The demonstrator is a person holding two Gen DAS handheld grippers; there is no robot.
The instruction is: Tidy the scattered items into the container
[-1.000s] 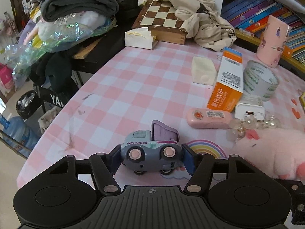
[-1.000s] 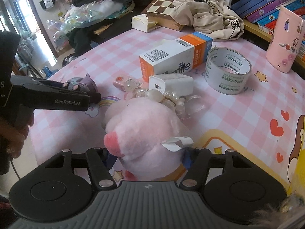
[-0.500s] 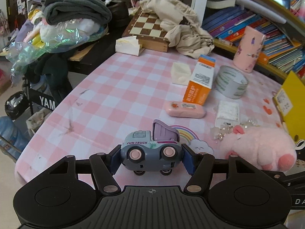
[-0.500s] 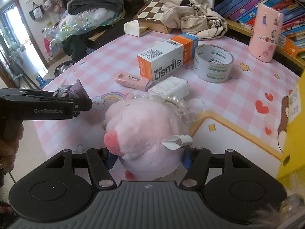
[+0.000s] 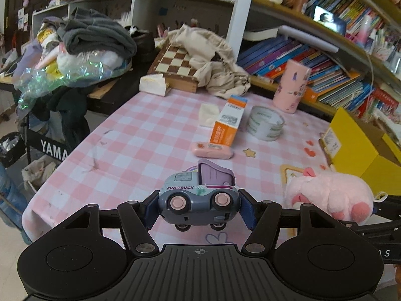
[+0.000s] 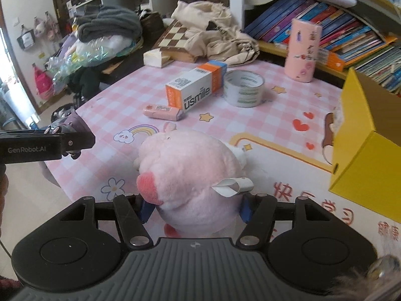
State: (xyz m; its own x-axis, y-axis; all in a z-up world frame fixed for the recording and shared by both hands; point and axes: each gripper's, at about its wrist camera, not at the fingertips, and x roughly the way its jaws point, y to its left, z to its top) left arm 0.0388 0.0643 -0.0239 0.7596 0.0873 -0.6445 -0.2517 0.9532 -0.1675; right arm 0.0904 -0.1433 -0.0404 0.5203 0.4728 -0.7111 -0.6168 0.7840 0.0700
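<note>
The left claw [image 5: 199,207] pinches the toy truck [image 5: 198,202] above the bench [image 5: 140,135]; the right claw [image 6: 194,207] pinches the pink plush [image 6: 188,173] beside the yellow box [image 6: 368,155]. Soap bar [image 6: 163,111], toothpaste carton [image 6: 195,87] and tape roll [image 6: 244,87] remain outside.

You get bright, soft daylight from a window [image 6: 5,57] left of your right gripper [image 6: 195,207]; edges bow, the far-right books [image 6: 371,35] blur.

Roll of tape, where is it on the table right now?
In the right wrist view, the roll of tape lies flat on the pink checked tablecloth, beside the orange and white box and left of the pink tumbler.
</note>
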